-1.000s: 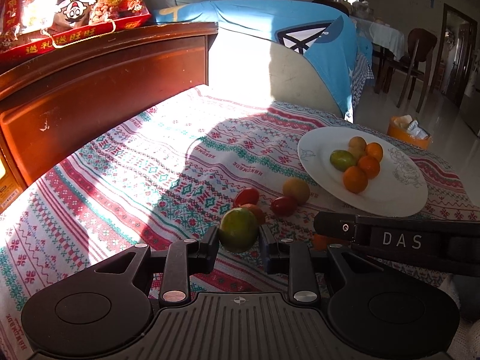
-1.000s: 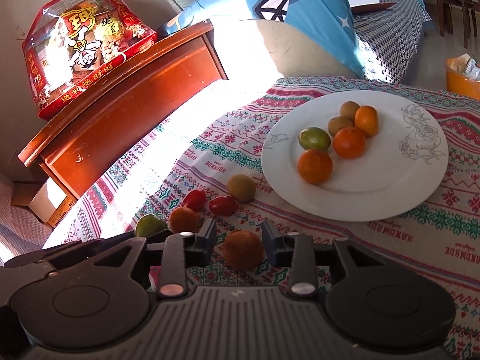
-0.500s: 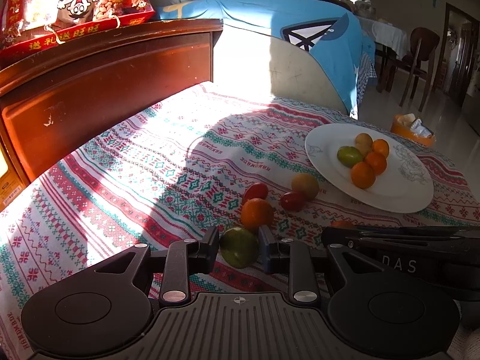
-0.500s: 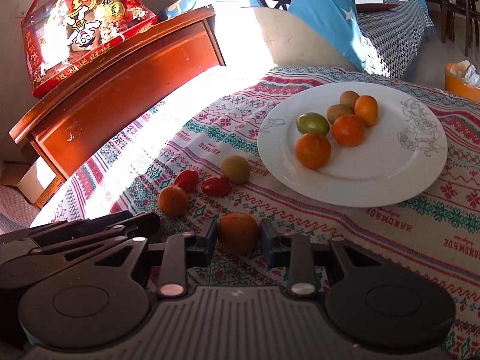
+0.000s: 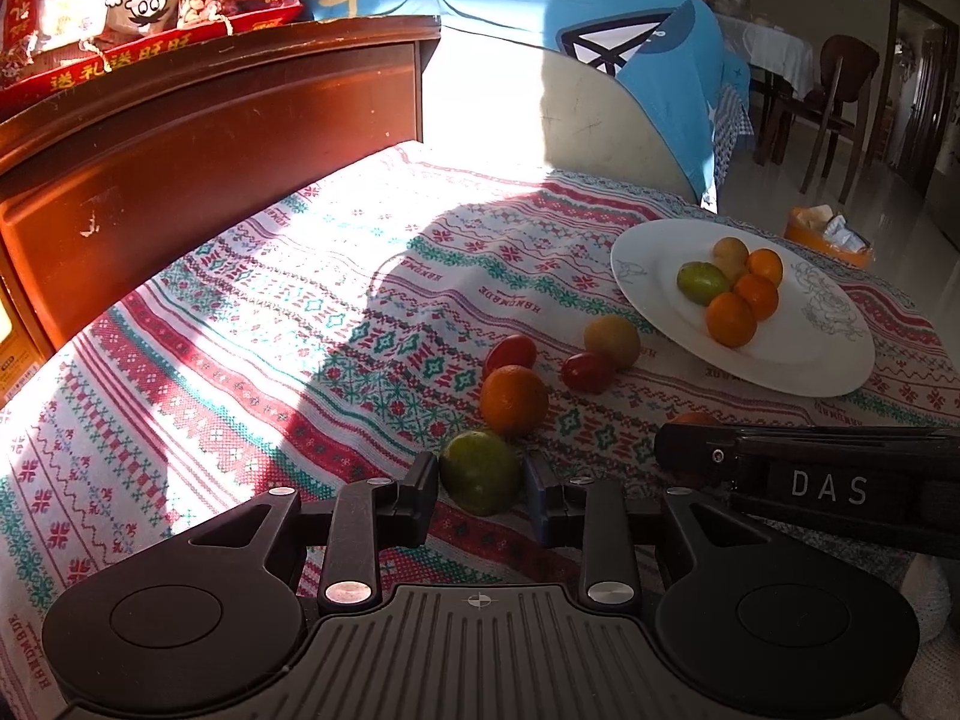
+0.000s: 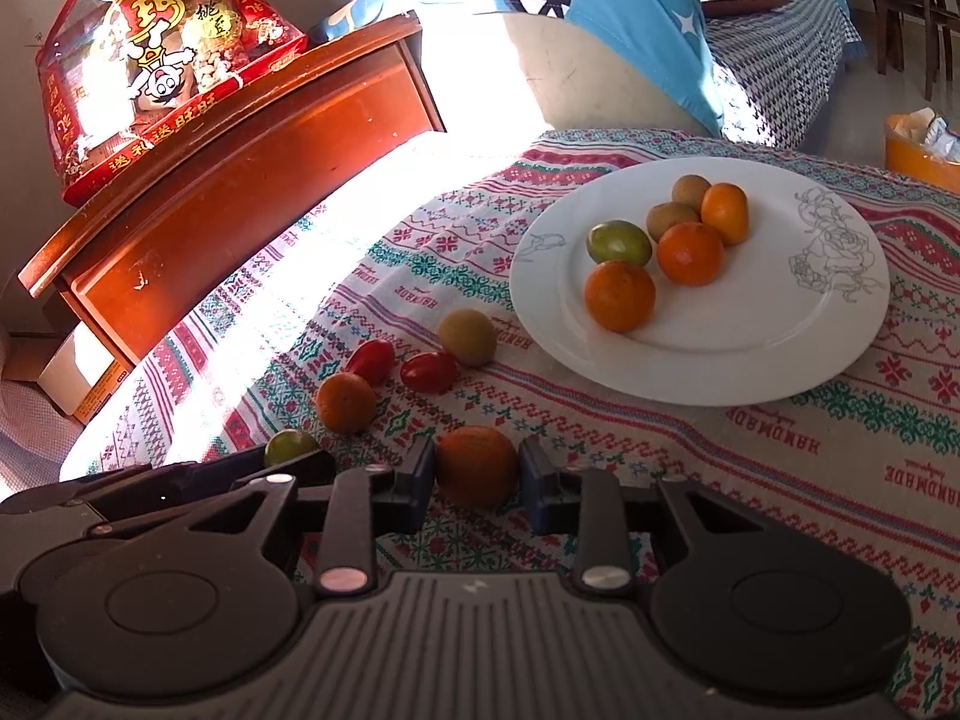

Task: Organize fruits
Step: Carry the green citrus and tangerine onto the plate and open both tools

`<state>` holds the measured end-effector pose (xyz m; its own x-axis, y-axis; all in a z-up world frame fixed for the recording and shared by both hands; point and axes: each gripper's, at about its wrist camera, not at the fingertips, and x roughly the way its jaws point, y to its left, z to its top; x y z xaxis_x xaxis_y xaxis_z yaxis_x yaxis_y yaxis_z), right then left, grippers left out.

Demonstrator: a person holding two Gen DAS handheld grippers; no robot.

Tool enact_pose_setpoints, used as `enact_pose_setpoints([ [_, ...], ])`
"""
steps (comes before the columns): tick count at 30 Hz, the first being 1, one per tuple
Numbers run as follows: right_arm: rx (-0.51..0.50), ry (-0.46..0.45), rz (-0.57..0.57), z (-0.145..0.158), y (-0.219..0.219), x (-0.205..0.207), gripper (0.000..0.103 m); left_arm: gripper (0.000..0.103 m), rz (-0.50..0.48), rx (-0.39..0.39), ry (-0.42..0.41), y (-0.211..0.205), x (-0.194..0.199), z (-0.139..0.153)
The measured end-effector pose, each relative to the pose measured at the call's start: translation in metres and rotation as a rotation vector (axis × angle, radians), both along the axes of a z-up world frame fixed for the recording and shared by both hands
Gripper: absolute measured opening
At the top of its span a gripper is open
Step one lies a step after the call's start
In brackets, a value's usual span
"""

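A white plate (image 6: 840,354) holds several oranges, a green fruit and brownish fruits. Loose on the patterned cloth lie an orange (image 5: 514,399), two red tomatoes (image 5: 510,351) and a brownish fruit (image 5: 612,341). My left gripper (image 5: 480,483) is shut on a green fruit (image 5: 480,471) that sits low on the cloth. My right gripper (image 6: 477,474) is shut on an orange fruit (image 6: 477,465), also at cloth level. In the left wrist view the right gripper (image 5: 678,441) reaches in from the right. In the right wrist view the left gripper (image 6: 288,471) and its green fruit (image 6: 291,447) show at the lower left.
A wooden headboard (image 5: 210,138) with a red snack bag (image 6: 150,78) on top rises at the left. A blue-covered cushion (image 5: 600,18) lies behind the cloth. An orange bin (image 5: 828,234) and a chair (image 5: 840,90) stand on the floor to the right.
Both grippers shifted slightly while each fruit stayed between its fingers. In the left wrist view the loose orange now shows apart from the green fruit. The right fingers narrowed onto their orange.
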<state>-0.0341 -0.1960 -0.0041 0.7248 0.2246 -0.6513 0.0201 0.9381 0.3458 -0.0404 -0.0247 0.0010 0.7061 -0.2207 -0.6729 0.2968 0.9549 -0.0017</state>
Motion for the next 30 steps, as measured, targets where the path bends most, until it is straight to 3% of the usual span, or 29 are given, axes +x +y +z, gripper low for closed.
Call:
enact_pose_setpoints([
  [7,0.012,-0.011,-0.012,0.004,-0.003,-0.002,0.03,0.028,-0.02,-0.009,-0.045,-0.008,-0.008,0.01],
  [11,0.03,-0.039,-0.043,0.013,-0.015,-0.006,0.03,0.028,-0.028,-0.062,-0.039,-0.013,-0.006,0.02],
  [18,0.018,-0.092,-0.132,0.029,-0.048,-0.014,0.03,0.028,-0.121,-0.102,-0.065,-0.046,-0.008,0.034],
  [30,0.067,-0.099,-0.307,0.022,-0.104,-0.007,0.03,0.028,-0.232,-0.108,-0.037,-0.099,0.006,0.022],
])
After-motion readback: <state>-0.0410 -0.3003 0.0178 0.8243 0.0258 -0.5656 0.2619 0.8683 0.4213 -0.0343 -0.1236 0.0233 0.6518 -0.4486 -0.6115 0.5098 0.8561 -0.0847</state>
